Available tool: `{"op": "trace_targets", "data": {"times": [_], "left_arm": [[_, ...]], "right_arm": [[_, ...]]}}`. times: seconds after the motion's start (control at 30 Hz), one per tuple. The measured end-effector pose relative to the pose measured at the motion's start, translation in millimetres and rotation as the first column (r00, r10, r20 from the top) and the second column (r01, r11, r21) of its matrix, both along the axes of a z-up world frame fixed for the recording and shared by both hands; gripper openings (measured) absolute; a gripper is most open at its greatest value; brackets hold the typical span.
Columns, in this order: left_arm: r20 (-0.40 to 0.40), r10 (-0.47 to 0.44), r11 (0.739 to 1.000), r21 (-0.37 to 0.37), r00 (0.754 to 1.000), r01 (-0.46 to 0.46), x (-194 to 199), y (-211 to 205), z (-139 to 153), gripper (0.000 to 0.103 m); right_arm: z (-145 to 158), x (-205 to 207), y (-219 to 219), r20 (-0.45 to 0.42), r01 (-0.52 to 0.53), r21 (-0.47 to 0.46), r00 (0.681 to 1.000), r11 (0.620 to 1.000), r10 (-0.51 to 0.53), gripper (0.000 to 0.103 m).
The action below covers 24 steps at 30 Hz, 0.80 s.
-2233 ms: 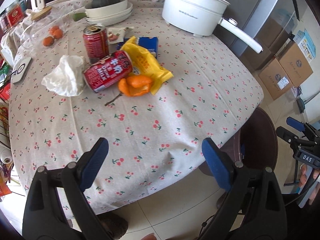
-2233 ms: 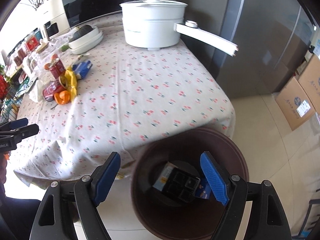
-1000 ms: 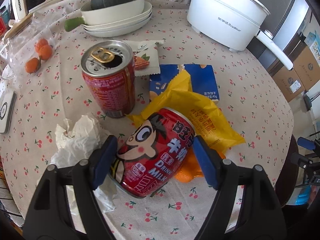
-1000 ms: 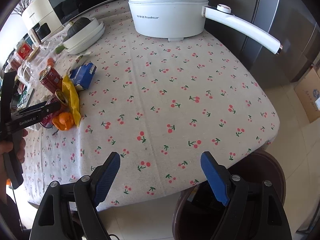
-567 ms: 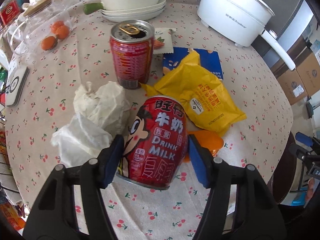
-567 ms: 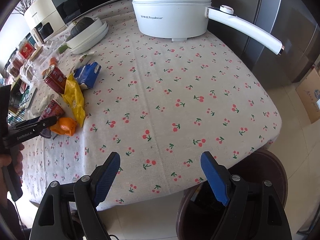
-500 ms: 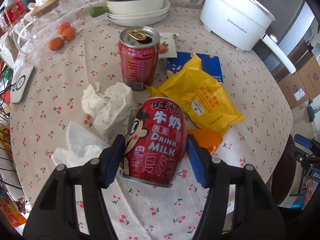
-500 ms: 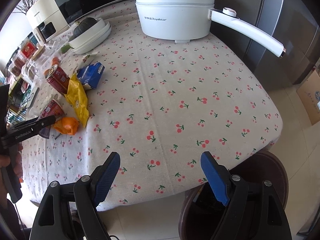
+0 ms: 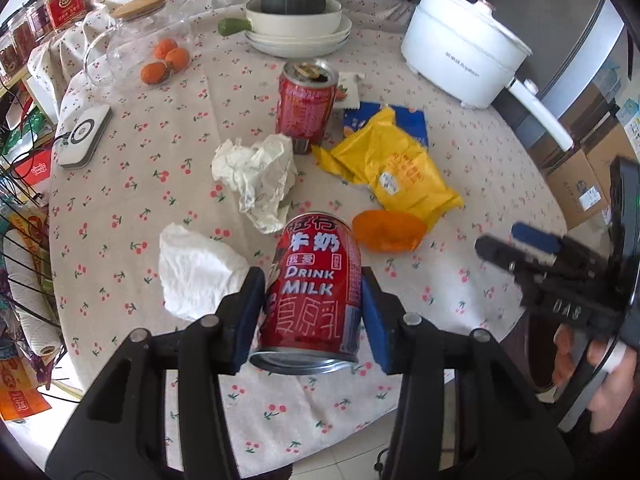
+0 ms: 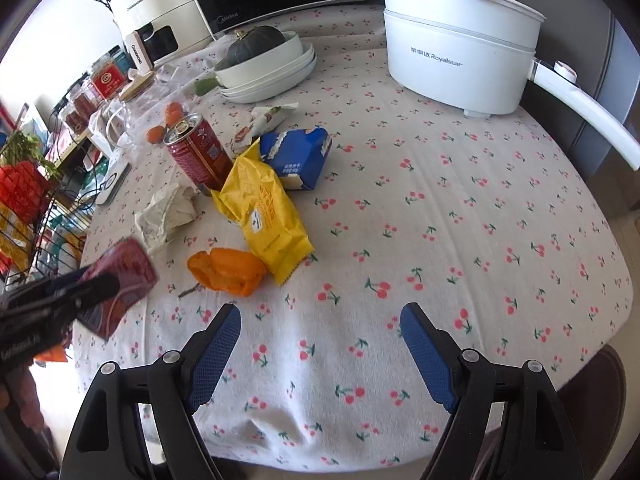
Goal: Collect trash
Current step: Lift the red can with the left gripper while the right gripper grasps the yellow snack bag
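left gripper (image 9: pixel 313 312): blue pads clamped on both sides of the milk can (image 9: pixel 312 292) — red, "DRINK MILK" label, base rim toward the camera, held above the table's near edge.
milk can, right view: blurred, seen at the far left in the left gripper, lifted off the tablecloth (image 10: pixel 460 208).
right gripper (image 10: pixel 320 350): jaws wide apart, nothing between them, hovering over bare cloth near the table's front edge.
remaining trash: second red can (image 9: pixel 306 106) upright, top opened; crumpled paper (image 9: pixel 258 178) just in front of it; white tissue (image 9: pixel 198 270) nearer the camera, beside the left pad.
wrappers: yellow bag (image 9: pixel 394 174) lies partly over a blue packet (image 9: pixel 408 124); orange peel (image 9: pixel 386 230) touches the yellow bag's near corner; a small white sachet (image 10: pixel 266 118) sits behind the blue packet.
bin: dark rim (image 10: pixel 600 376) just visible below the table's right corner — contents cannot be told.
other: white electric pot (image 10: pixel 460 40) at the far right of the table; stacked white dishes (image 10: pixel 268 72) with a dark squash (image 10: pixel 254 48) on top; small oranges (image 9: pixel 166 60) in a clear glass jar.
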<state>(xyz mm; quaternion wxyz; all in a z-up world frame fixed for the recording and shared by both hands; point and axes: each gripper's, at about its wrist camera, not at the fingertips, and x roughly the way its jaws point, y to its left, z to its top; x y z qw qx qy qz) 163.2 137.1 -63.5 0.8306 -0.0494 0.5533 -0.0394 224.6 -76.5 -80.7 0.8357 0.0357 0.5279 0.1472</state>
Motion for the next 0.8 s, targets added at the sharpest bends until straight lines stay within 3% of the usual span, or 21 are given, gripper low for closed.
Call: {"op": "trace_targets", "data": {"times": [0.37,0.5,0.57,0.6,0.8], "left_arm": [[-0.216,-0.078,0.989,0.107,0.973,0.103,-10.5,-2.6,-56.5,0.047],[-0.199,-0.043,0.996,0.072,0.979,0.058,-7.9,5.3,-54.1,0.045],[-0.187,-0.014,0.998,0.052,0.982,0.024,-6.0,11.6,-50.6,0.045],[-0.176,0.0,0.999,0.046,0.984,0.008,-5.1,13.7,-48.1,0.045],[-0.121,0.054,0.999,0.004,0.991,-0.054,-0.2,17.4,-31.7,0.045]], "right_arm": [[-30.7,45.0,16.2,0.02,0.012,0.046,1.0,0.999,-0.013,0.064],[-35.8,55.5,30.2,0.054,-0.046,0.046,0.998,0.998,0.043,0.049],[-39.8,56.8,38.5,0.066,-0.093,0.027,0.994,0.995,0.091,0.022],[-39.3,56.1,41.6,0.08,-0.109,0.015,0.991,0.994,0.108,0.018],[-21.8,44.9,39.7,0.11,-0.147,0.044,0.984,0.988,0.142,0.011]]}}
